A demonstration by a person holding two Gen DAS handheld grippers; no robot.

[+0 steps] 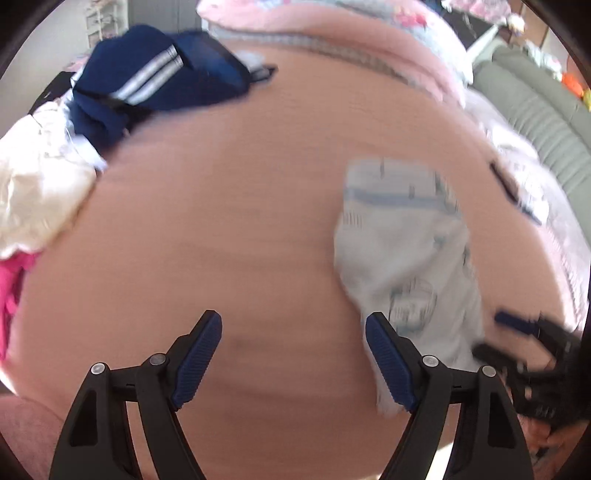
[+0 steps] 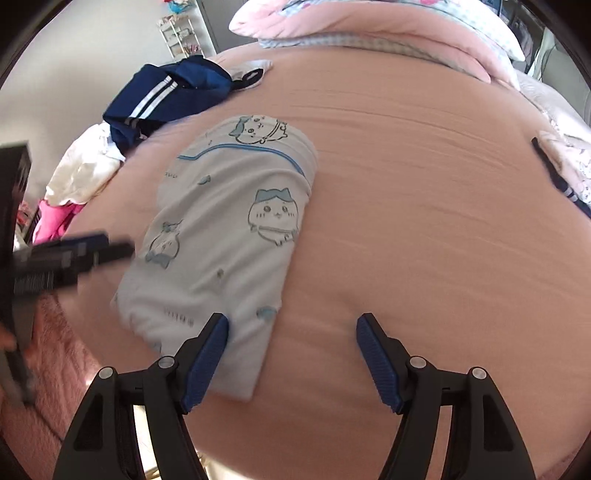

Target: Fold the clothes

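Observation:
A white garment with blue cat prints [image 2: 225, 236] lies folded into a long strip on the pink bed sheet [image 2: 406, 206]. My right gripper [image 2: 291, 354] hangs open above the strip's near end, its left pad over the cloth, nothing between the jaws. In the left wrist view the same garment [image 1: 402, 258] appears blurred at the right. My left gripper [image 1: 293, 354] is open over bare sheet to the left of it, holding nothing. Each gripper shows in the other's view: the right gripper [image 1: 491, 336] at the right edge, the left gripper [image 2: 110, 249] at the left edge.
A navy garment with white stripes [image 2: 166, 96] lies at the far left of the bed, beside white clothes [image 2: 85, 173] and a pink one [image 2: 51, 218]. Pink bedding [image 2: 369, 26] is piled at the head. More clothes [image 2: 565, 166] lie at the right edge.

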